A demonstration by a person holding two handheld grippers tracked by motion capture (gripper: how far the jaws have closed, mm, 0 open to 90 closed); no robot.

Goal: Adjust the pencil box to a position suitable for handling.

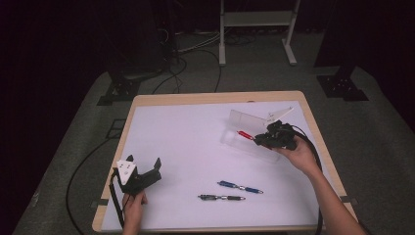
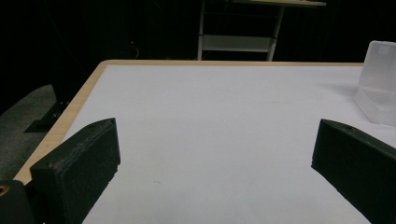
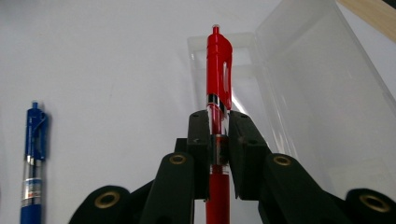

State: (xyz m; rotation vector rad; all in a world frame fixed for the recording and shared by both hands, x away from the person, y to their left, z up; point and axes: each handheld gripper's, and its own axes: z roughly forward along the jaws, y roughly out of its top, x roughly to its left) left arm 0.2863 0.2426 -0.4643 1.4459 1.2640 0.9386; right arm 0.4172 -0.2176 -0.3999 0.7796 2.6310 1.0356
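Observation:
My right gripper [image 1: 260,139] [image 3: 218,122] is shut on a red pen [image 3: 218,77] [image 1: 244,134], which sticks out beyond the jaws over an open clear plastic case [image 1: 247,128] [image 3: 299,93] at the table's right. A blue pen [image 1: 240,187] [image 3: 33,158] and a black pen [image 1: 221,198] lie flat near the front of the white mat. Near the front left corner my left gripper [image 1: 145,166] [image 2: 215,158] rests open, its jaws wide apart with bare mat between them. The clear case [image 2: 378,84] also stands at the right edge of the left gripper view.
The white mat [image 1: 195,147] covers a wood-edged table [image 1: 132,105]. A cable [image 1: 315,161] trails from the right gripper along the forearm. Beyond the table's far edge stand dark stands, floor cables and a white frame [image 1: 257,29].

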